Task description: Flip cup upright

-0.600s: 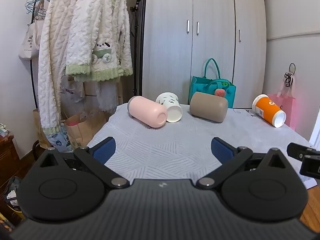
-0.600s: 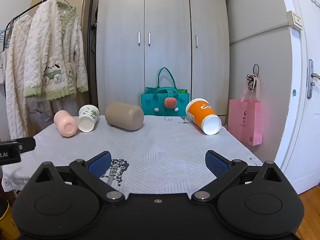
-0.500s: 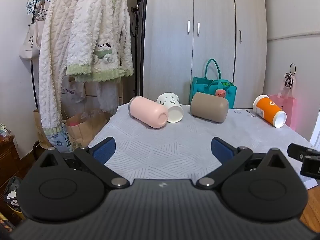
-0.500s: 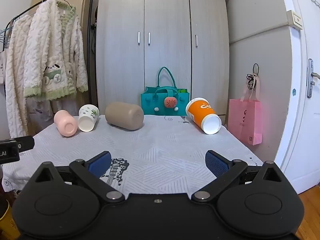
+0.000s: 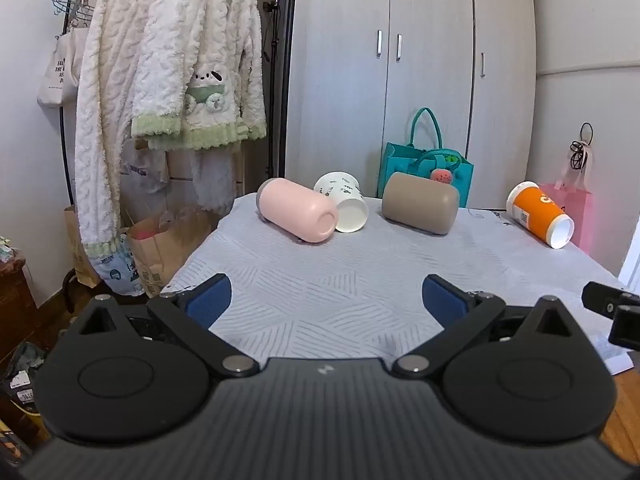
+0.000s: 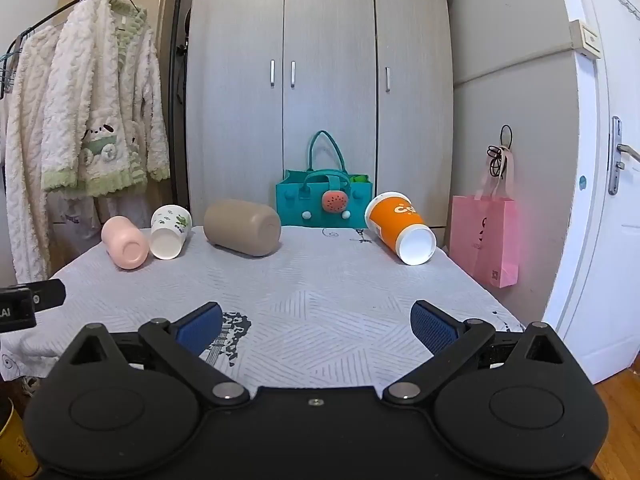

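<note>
Several cups lie on their sides at the far end of the cloth-covered table [image 5: 340, 280]: a pink cup [image 5: 298, 211], a white printed paper cup [image 5: 343, 208], a tan cup [image 5: 419, 209] and an orange paper cup [image 5: 540, 220]. They also show in the right wrist view: pink cup [image 6: 124, 242], white cup [image 6: 170, 232], tan cup [image 6: 242, 227], orange cup [image 6: 400, 228]. My left gripper [image 5: 326, 299] is open and empty above the table's near edge. My right gripper [image 6: 316, 326] is open and empty, also at the near edge.
A teal bag [image 6: 324, 204] stands behind the table by the wardrobe [image 6: 320, 80]. A pink bag [image 6: 486, 240] hangs at the right near a white door [image 6: 600, 200]. A clothes rack with fleece robes [image 5: 160, 100] and paper bags [image 5: 160, 248] stands at the left.
The left wrist view has crept slightly forward; the cups sit a touch lower and nearer. The right view is almost unchanged. Both grippers stay open.
</note>
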Demonstrator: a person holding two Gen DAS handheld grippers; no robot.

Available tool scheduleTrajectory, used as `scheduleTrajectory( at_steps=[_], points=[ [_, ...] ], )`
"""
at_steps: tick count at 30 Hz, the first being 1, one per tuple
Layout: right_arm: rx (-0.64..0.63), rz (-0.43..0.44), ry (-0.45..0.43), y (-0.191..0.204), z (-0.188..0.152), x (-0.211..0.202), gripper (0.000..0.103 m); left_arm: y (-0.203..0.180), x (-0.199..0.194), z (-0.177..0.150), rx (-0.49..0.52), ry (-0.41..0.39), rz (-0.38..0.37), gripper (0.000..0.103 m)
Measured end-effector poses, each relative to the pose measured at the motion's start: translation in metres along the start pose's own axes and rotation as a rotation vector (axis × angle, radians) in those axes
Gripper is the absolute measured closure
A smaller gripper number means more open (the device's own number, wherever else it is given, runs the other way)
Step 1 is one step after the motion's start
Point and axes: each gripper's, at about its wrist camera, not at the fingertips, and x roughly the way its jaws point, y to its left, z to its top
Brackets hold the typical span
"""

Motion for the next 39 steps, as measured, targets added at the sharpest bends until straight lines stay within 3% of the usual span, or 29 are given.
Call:
scheduleTrajectory(
  at_steps=[18, 39],
  points=[
    [0.015, -0.025, 0.011, -0.005, 0.002, 0.002, 0.001, 0.011, -0.004, -0.001, -0.011, -0.026, 0.026, 0.0],
    [0.021, -0.018, 0.037, 0.001, -0.001, 0.002, 0.001, 0.01, -0.007, -0.005, 0.027, 0.014, 0.017, 0.0]
  ],
)
